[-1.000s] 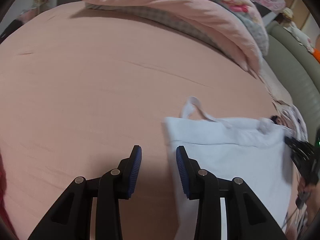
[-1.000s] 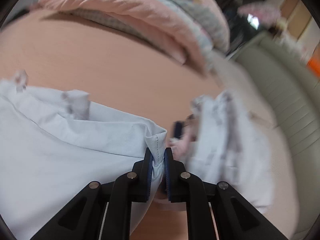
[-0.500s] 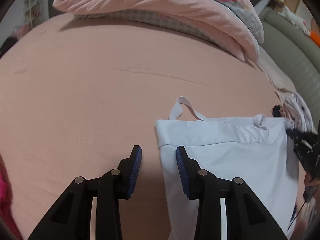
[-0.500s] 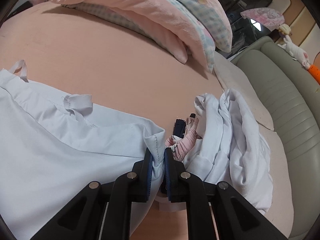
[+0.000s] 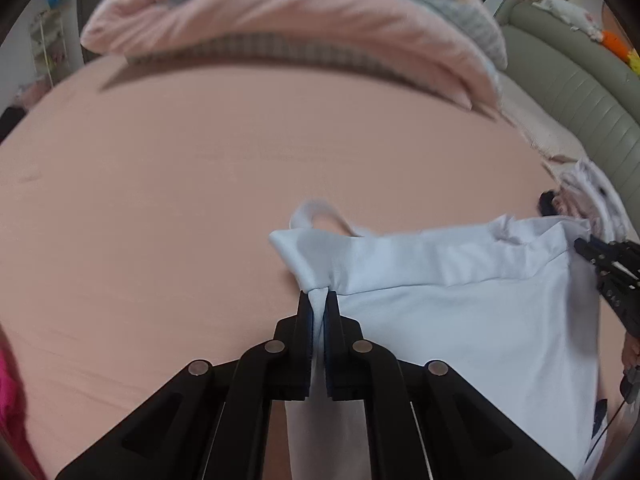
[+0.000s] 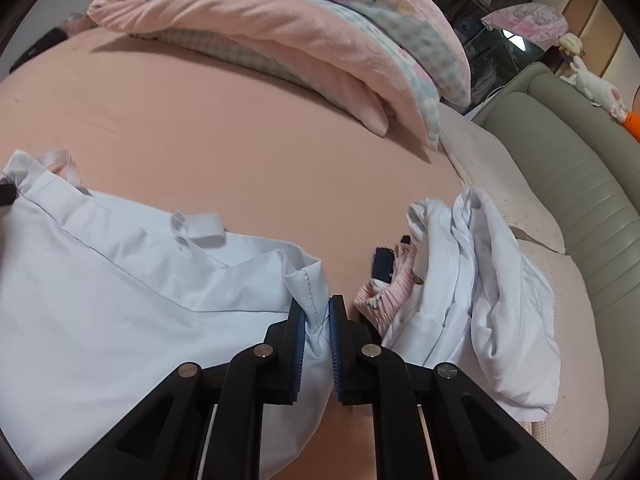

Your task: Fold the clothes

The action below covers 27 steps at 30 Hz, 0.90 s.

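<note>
A pale blue garment (image 5: 452, 320) with white strap loops lies spread on the pink bed. My left gripper (image 5: 319, 300) is shut on its left top corner, bunching the cloth. My right gripper (image 6: 317, 312) is shut on the garment's (image 6: 120, 280) right top corner; in the left wrist view its black fingers (image 5: 608, 264) show at the right edge. One strap loop (image 5: 316, 212) sticks out beyond the waistband; another strap loop (image 6: 200, 226) lies on the cloth.
A heap of white and pink striped clothes (image 6: 472, 280) lies right of my right gripper. Folded pink blankets (image 6: 280, 36) lie at the bed's far side. A grey-green sofa (image 6: 560, 160) runs along the right. Something magenta (image 5: 12, 408) is at the left edge.
My left gripper moved right onto the garment's left corner and shut on it. My right gripper kept its hold on the right corner.
</note>
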{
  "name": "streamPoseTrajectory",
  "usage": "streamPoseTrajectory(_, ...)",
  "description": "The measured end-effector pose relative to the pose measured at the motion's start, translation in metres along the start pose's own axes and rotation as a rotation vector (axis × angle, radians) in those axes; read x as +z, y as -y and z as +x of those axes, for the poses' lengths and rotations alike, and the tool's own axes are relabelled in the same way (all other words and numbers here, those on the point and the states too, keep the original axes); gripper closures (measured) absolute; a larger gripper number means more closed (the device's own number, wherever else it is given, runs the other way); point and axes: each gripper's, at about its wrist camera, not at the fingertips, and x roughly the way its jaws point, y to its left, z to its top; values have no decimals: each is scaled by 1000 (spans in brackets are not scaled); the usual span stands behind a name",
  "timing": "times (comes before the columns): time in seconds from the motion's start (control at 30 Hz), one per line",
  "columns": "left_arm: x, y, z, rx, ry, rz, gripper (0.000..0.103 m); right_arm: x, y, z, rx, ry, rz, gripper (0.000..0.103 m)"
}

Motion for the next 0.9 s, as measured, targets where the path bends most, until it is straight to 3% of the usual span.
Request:
streamPoseTrajectory(0.33, 12, -15, -61, 78, 125, 30, 100, 17, -6, -32, 25, 97, -14, 94)
streamPoseTrajectory(0.5, 32, -19, -62, 136, 191, 46, 100, 36, 2, -40, 40, 154, 30, 94)
streamPoseTrajectory(0.6, 39, -30, -16, 155, 116, 27, 98, 54, 5, -12, 56, 130, 67, 94)
streamPoseTrajectory(0.73, 28, -43, 67, 179, -70, -1, 96, 48, -23, 80, 62, -79, 19, 94)
streamPoseTrajectory(0.77, 28, -43, 70, 182, -66, 4, 95, 43, -30, 96, 47, -102, -6, 93)
streamPoseTrajectory(0.83, 30, -43, 62, 173, -42, 7, 86, 45, -30, 88, 35, -44, 3, 92)
streamPoseTrajectory(0.9, 28, -51, 58, 143, -64, -26, 76, 48, -18, 78, 120, -37, 77, 91)
